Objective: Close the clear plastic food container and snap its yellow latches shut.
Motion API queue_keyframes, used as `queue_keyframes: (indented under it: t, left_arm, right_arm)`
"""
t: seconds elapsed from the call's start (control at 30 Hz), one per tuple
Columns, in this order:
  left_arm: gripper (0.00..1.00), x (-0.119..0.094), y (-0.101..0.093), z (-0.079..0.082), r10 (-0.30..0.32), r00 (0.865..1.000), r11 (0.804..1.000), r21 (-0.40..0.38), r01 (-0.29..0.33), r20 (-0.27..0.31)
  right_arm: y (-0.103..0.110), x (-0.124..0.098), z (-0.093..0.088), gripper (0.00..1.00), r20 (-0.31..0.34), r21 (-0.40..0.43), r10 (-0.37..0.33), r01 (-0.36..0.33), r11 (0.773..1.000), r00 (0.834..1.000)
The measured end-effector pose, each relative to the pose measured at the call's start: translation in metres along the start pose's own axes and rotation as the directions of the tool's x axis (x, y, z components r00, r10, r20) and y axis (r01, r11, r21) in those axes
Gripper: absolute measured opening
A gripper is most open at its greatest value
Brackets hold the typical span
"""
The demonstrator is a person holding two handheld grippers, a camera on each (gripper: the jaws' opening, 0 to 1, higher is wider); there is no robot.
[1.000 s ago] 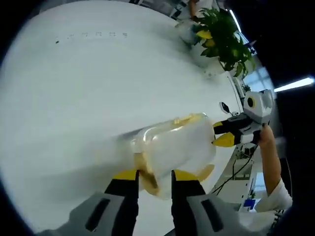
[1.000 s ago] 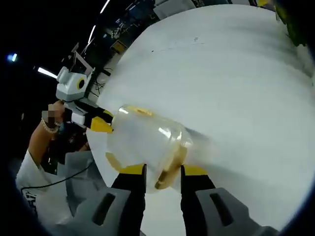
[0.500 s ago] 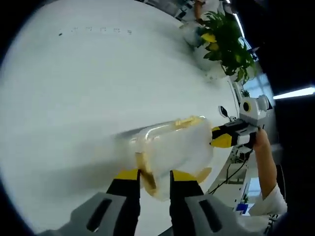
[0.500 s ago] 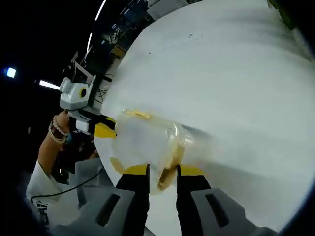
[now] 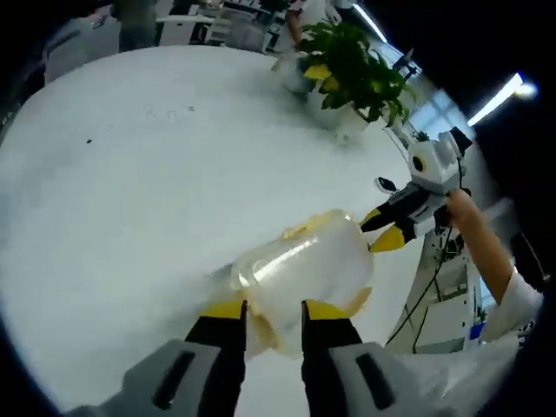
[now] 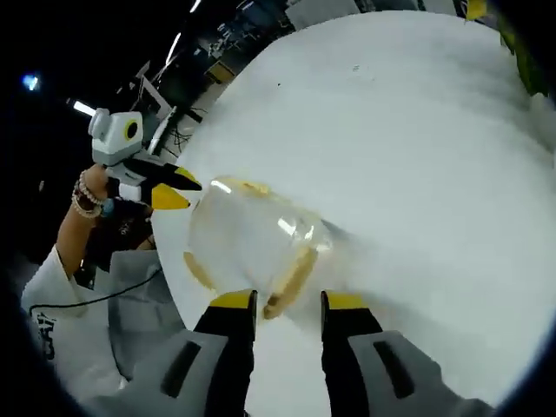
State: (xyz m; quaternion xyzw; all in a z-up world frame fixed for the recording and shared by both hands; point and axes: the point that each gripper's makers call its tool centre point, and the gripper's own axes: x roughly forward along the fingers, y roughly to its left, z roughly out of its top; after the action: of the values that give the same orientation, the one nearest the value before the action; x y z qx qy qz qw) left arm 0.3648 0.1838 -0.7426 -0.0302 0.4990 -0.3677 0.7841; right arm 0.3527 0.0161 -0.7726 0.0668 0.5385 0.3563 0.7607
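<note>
Centrally, the clear container lies on the white table. The left gripper pinches its near end; the right gripper straddles the opposite end, jaws spread. A potted plant stands at 1 o'clock.

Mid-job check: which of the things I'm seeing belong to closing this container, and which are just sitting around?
Part of the job:
- clear container
- yellow latch on its near end
- left gripper
- right gripper

Just lying about:
- potted plant at the far edge of the white table
- cable hanging beyond the table edge
</note>
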Motion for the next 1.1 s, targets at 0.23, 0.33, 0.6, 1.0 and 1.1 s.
queue_keyframes:
  t: [0.23, 0.33, 0.6, 1.0, 1.1]
  left_arm:
    - [0.0, 0.015, -0.016, 0.002, 0.007, 0.994, 0.988, 0.153, -0.025, 0.112]
    - [0.0, 0.032, -0.034, -0.013, -0.074, 0.989, 0.996, 0.05, 0.068, 0.13]
    - [0.0, 0.042, -0.053, -0.02, -0.142, 0.976, 0.99, 0.046, 0.136, 0.162]
    - [0.0, 0.035, -0.063, -0.045, -0.215, 0.966, 0.976, 0.015, 0.215, 0.144]
    - [0.0, 0.034, -0.062, -0.045, -0.219, 0.964, 0.974, -0.016, 0.224, 0.154]
  right_arm:
    - [0.029, -0.004, 0.044, 0.0, 0.187, -0.082, 0.054, -0.039, 0.996, 0.981]
    - [0.042, 0.011, 0.046, 0.0, 0.17, -0.051, 0.09, -0.082, 0.995, 0.981]
    - [0.061, 0.046, 0.051, 0.0, 0.151, -0.081, 0.105, -0.094, 0.992, 0.983]
    - [0.048, 0.055, 0.086, 0.0, 0.24, 0.004, 0.041, -0.044, 0.999, 0.97]
    - [0.044, 0.059, 0.088, 0.0, 0.232, -0.013, 0.008, -0.006, 1.0, 0.973]
